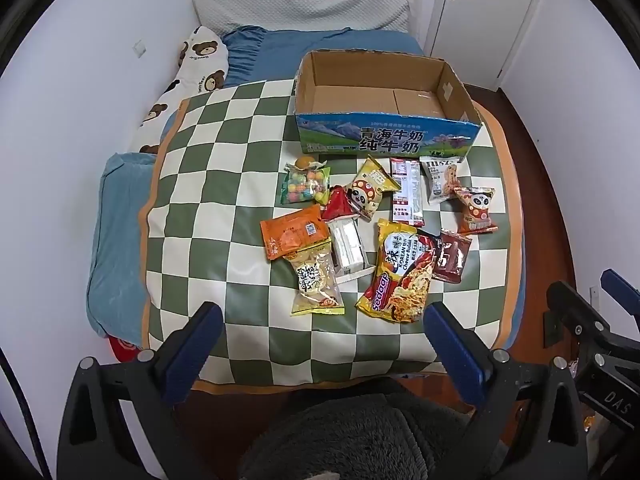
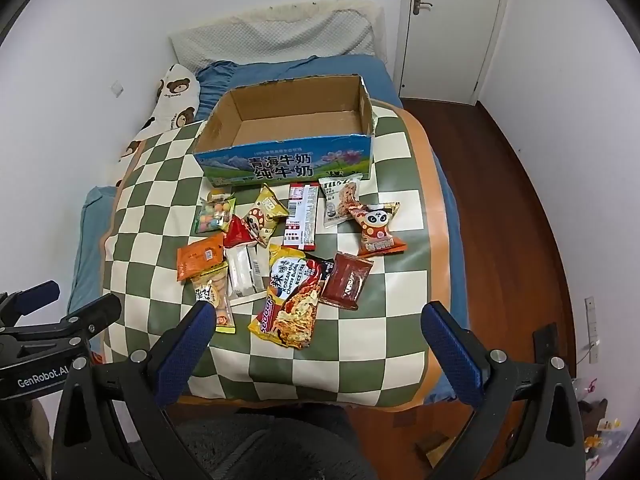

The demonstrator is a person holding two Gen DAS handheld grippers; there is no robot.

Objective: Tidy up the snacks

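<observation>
The jaws of both the left gripper [image 1: 318, 322] and the right gripper [image 2: 316, 322] are held wide apart with nothing between them, well short of the snacks. The snacks lie scattered on the checkered mat [image 1: 224, 184] spread over the bed [image 1: 280, 46], just in front of the empty cardboard box [image 1: 386, 136].

Several risks can be judged from this layout. The noodle packet [image 1: 400, 272] overlaps the dark red sachet [image 1: 452, 258], and the orange packet [image 1: 292, 232] is overlapped by the clear biscuit bag [image 1: 316, 280], so a neighbour could be dragged along with a pick. Slippery foil could be pinched at a corner and dropped. The soft bedding may yield under pressure, and the light box could be pushed away.
</observation>
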